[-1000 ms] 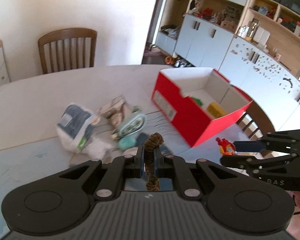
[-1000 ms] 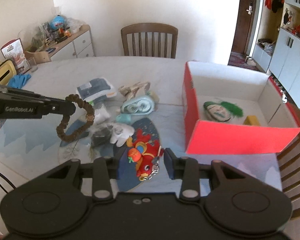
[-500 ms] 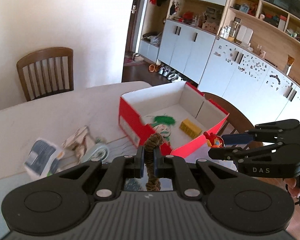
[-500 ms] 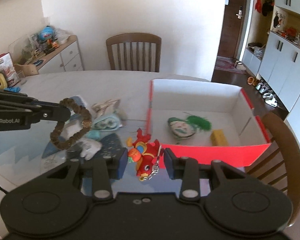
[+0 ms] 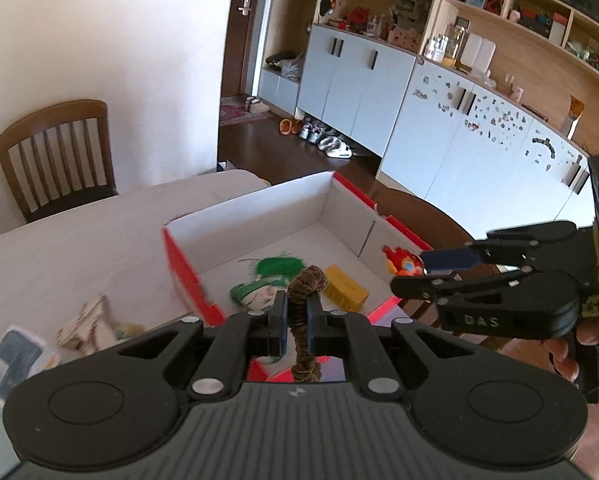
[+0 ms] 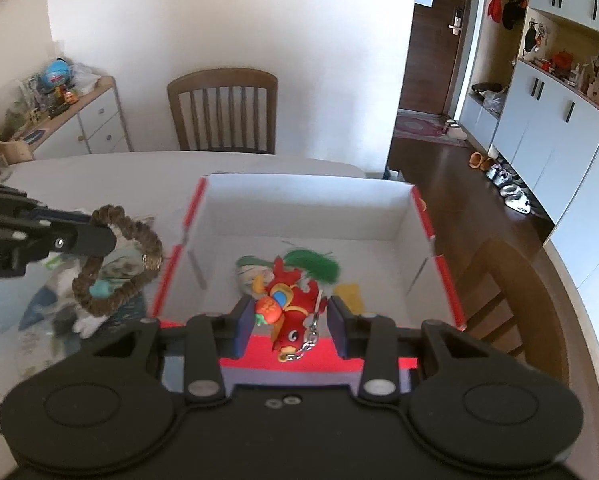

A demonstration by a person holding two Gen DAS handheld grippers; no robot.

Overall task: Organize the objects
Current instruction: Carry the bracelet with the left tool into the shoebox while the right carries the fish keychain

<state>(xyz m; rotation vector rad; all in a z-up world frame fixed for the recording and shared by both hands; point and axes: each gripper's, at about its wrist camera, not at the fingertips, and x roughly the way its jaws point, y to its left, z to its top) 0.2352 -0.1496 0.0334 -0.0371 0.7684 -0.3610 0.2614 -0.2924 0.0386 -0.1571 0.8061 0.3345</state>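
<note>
While the pile left of the red box (image 6: 439, 240) is blurred, the left hand-held gripper (image 5: 295, 312) is clamped on a brown bracelet (image 5: 305, 308); the right hand-held gripper (image 6: 291, 320) grips a red fish charm (image 6: 289, 304).

Box (image 6: 307, 208) on table (image 6: 99, 172); doll (image 5: 255, 294) and block (image 5: 345, 286) inside; clutter pile (image 5: 87, 322) left of box; chair (image 6: 223, 110) behind.

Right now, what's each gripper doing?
Left gripper: shut on the brown braided bracelet.
Right gripper: shut on the red fish keychain, above the red box.
</note>
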